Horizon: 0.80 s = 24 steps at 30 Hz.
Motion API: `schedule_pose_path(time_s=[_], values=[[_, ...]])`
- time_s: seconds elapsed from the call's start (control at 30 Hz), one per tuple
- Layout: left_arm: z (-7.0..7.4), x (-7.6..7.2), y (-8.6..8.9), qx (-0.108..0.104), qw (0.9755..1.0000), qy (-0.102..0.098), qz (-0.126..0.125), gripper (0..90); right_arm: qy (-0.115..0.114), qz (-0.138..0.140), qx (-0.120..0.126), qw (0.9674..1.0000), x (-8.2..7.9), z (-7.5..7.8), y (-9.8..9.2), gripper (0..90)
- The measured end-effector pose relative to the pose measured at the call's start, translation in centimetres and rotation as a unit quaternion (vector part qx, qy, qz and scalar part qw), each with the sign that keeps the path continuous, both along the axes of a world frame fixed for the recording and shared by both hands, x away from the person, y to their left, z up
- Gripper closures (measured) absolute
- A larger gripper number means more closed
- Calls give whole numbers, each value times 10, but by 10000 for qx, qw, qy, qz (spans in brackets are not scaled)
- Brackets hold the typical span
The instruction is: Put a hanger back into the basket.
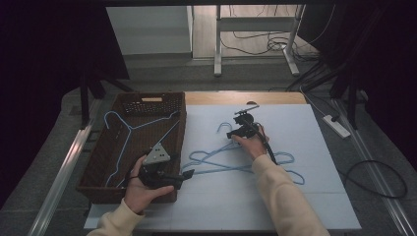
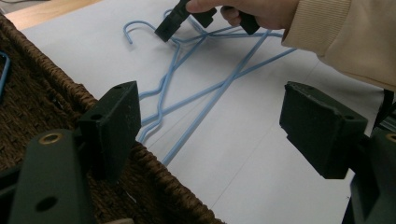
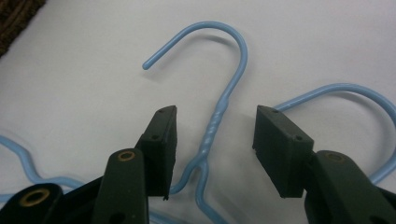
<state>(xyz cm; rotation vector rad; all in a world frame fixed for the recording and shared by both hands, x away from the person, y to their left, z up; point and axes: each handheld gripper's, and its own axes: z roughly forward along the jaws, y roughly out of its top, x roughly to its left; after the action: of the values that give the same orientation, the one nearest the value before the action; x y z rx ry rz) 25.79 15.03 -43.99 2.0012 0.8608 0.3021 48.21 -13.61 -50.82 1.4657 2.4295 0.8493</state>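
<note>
A white sheet (image 1: pixel 295 196) covers the table, with grey floor, desk legs and loose cables beyond it. Two blue wire hangers (image 1: pixel 236 164) lie tangled on the sheet just right of a brown wicker basket (image 1: pixel 98 189), which holds another blue hanger (image 1: pixel 123 132). The right gripper (image 1: pixel 235 132) straddles one hanger's twisted neck (image 3: pixel 212 123), jaws apart and not pressing it, a detail plain in the right gripper view. The left gripper (image 1: pixel 189 176) hovers over the basket's near rim, jaws wide apart and empty.
</note>
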Motion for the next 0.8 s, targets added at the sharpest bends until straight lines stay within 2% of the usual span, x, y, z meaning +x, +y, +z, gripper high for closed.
schedule_pose_path(time_s=[0.33,0.57,0.8], values=[[0,0,1,-9,10000,2,-12,214,158,-84,-34,9998,4,-2,8,657],[0,0,0,-4,10000,-10,-10,214,172,-193,-51,9997,5,-2,8,775],[0,0,0,-3,10000,-11,-6,214,331,-334,140,9988,5,-2,7,838]])
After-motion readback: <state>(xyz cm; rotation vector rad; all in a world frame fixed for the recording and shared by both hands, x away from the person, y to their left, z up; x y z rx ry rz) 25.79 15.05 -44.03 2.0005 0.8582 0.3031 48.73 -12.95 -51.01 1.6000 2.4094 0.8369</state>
